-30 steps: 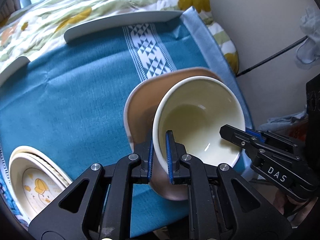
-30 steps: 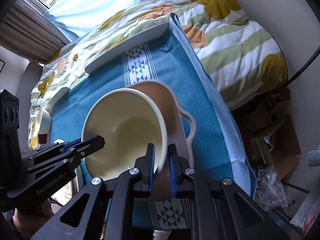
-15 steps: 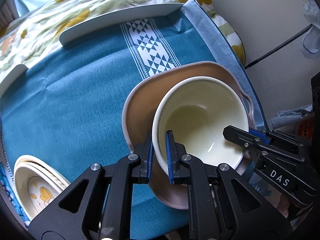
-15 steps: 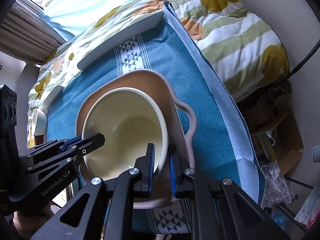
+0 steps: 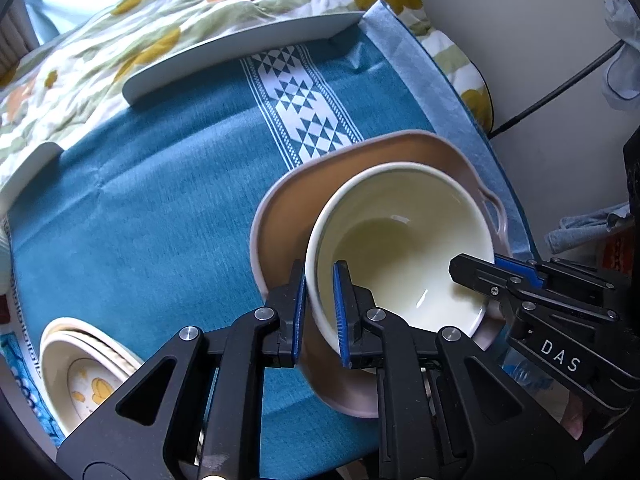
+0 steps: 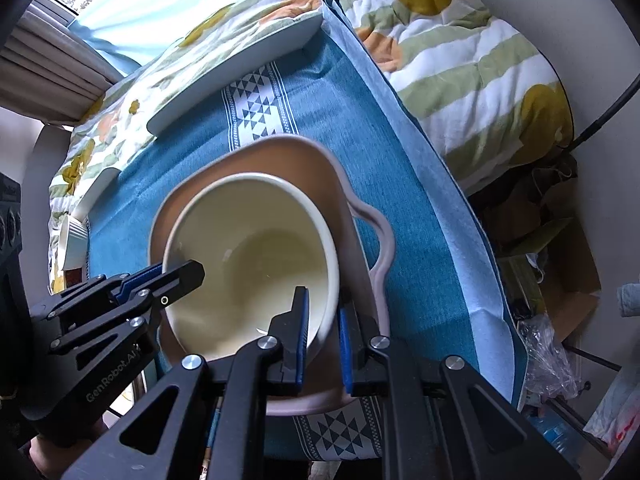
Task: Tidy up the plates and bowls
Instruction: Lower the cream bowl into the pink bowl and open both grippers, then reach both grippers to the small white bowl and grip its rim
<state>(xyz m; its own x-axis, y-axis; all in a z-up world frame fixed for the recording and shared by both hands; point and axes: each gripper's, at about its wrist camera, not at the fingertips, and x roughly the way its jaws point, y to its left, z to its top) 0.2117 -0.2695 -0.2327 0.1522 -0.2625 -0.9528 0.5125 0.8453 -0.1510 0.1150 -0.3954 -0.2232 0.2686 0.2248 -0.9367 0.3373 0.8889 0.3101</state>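
Above the teal tablecloth (image 5: 160, 208), the left gripper (image 5: 318, 312) and the right gripper (image 6: 322, 336) each pinched the rim of 1 cream bowl (image 5: 400, 248). The bowl sat inside a pink handled dish (image 6: 360, 240), possibly touching its bottom.

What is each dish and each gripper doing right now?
Cream bowl: gripped on both sides, sitting in the pink dish.
Pink handled dish: on the blue cloth, under the bowl.
Left gripper: shut on bowl's rim.
Right gripper: shut on bowl's rim.
Duck bowls: stacked.
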